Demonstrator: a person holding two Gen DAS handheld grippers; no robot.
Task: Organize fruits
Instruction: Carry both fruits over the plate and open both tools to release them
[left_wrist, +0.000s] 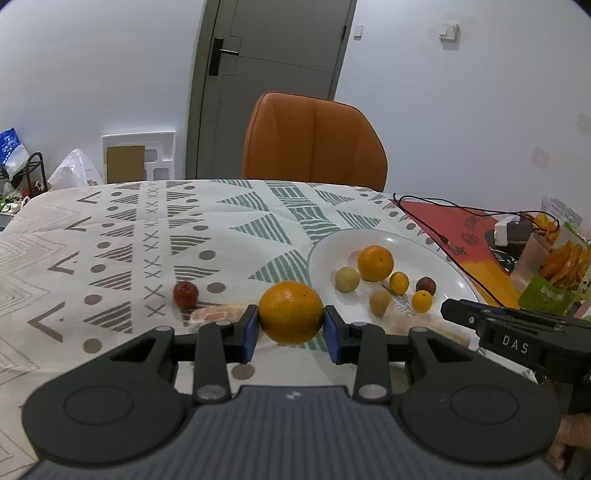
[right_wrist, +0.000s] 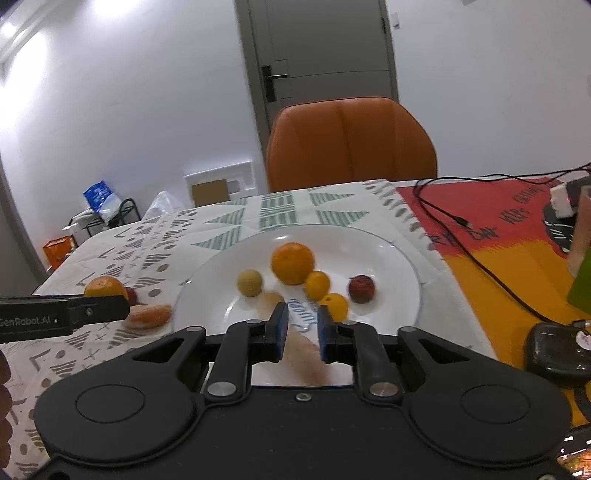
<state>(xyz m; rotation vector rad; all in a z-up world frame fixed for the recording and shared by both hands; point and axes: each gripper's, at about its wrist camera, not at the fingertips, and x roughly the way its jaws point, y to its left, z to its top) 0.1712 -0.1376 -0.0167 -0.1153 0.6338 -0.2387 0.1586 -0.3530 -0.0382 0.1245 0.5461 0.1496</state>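
Observation:
My left gripper (left_wrist: 291, 314) is shut on a large orange (left_wrist: 288, 301), held just above the patterned cloth, left of the white plate (left_wrist: 454, 280). The plate carries another orange (left_wrist: 375, 263), a pale green fruit (left_wrist: 347, 279), a brownish fruit (left_wrist: 380, 301), two small yellow fruits (left_wrist: 399, 283) and a dark red fruit (left_wrist: 426, 285). A red fruit (left_wrist: 185, 294) lies on the cloth. My right gripper (right_wrist: 302, 309) hovers at the plate's (right_wrist: 402, 266) near rim. Its fingers stand a narrow gap apart over a clear-wrapped packet (right_wrist: 303, 321); contact is unclear.
A second wrapped snack (right_wrist: 147, 315) lies on the cloth by the left gripper (right_wrist: 62, 314). An orange chair (left_wrist: 314, 140) stands behind the table. To the right are a red-and-yellow mat (right_wrist: 498, 240), black cables (right_wrist: 480, 266), a snack bag (left_wrist: 561, 258) and a dark device (right_wrist: 557, 347).

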